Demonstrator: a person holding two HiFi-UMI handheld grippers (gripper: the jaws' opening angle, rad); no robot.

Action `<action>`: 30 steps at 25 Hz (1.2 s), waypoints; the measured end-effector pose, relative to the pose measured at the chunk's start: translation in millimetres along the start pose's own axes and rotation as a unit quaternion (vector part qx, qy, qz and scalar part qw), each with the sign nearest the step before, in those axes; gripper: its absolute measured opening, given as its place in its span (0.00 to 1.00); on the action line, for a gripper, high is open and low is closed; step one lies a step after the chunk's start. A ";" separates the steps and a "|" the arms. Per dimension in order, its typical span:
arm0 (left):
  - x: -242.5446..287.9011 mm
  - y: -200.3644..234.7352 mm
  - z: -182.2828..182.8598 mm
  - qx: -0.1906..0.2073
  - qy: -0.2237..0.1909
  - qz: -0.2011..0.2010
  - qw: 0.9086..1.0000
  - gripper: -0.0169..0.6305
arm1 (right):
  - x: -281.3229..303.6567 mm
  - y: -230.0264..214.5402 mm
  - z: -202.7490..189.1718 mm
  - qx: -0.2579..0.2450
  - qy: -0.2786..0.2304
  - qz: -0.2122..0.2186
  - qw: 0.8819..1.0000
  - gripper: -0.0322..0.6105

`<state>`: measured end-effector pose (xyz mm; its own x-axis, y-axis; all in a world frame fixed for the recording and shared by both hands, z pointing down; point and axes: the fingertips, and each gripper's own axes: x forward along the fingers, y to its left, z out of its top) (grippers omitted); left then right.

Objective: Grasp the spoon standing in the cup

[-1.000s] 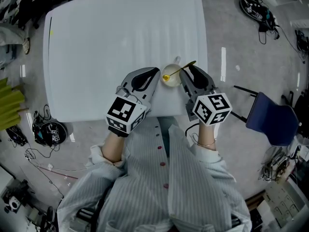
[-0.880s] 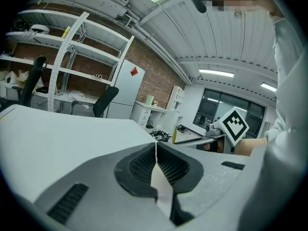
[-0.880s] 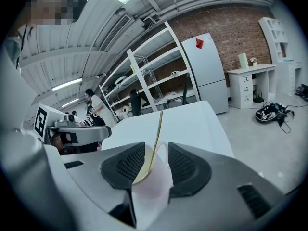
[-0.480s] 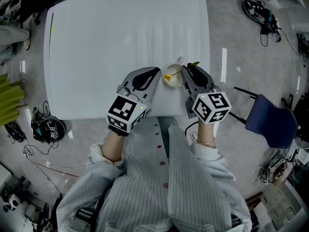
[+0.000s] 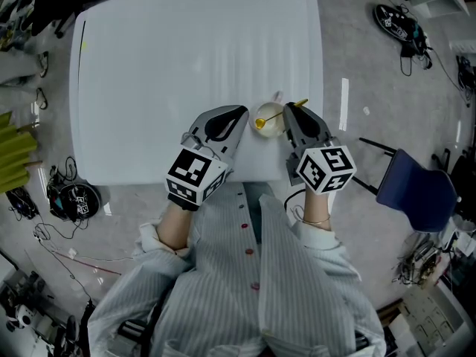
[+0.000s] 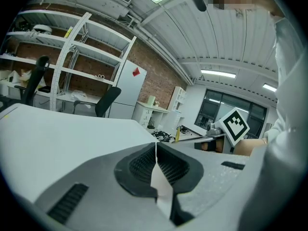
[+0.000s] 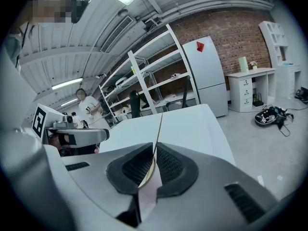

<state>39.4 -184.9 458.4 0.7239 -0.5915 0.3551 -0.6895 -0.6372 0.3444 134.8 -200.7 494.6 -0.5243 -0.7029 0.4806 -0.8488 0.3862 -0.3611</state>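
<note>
Two grippers at white table: right gripper jaws, just closing, pinch yellow spoon by its handle (bowl in cup); left gripper jaws together, empty.

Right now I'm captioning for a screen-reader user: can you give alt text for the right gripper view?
The right gripper, whose jaws have just been closing, pinches the thin golden spoon handle, with a white table beyond. The left gripper shows at left, and metal shelving stands behind.
</note>
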 end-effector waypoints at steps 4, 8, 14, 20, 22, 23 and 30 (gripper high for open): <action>0.9 0.7 1.9 0.002 -0.001 -0.002 1.000 0.05 | 0.4 1.8 1.7 0.005 -0.003 0.006 1.000 0.09; 0.1 -0.3 5.4 0.004 -0.005 -0.002 1.000 0.05 | -0.5 4.1 5.1 0.008 -0.007 0.011 1.000 0.07; -7.3 -0.5 9.7 0.009 -0.010 -0.001 1.000 0.05 | -1.9 10.3 7.6 0.009 -0.010 0.012 1.000 0.07; -9.6 -4.5 17.0 0.015 -0.017 -0.001 1.000 0.05 | -5.9 15.3 13.7 0.005 -0.016 0.017 1.000 0.06; -10.5 -7.6 20.0 0.018 -0.020 -0.002 1.000 0.05 | -8.9 17.5 16.9 0.003 -0.020 0.019 1.000 0.06; -10.9 -9.6 21.5 0.019 -0.021 -0.002 1.000 0.05 | -10.9 18.6 18.9 0.001 -0.022 0.020 1.000 0.06; -21.2 -17.4 32.3 0.026 -0.038 -0.003 0.999 0.05 | -20.2 31.2 32.7 -0.015 -0.036 0.026 0.999 0.06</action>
<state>36.8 -177.2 416.9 0.7287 -0.6221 0.2863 -0.6848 -0.6641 0.3001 121.1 -194.0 447.6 -0.5619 -0.7223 0.4032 -0.8231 0.4395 -0.3597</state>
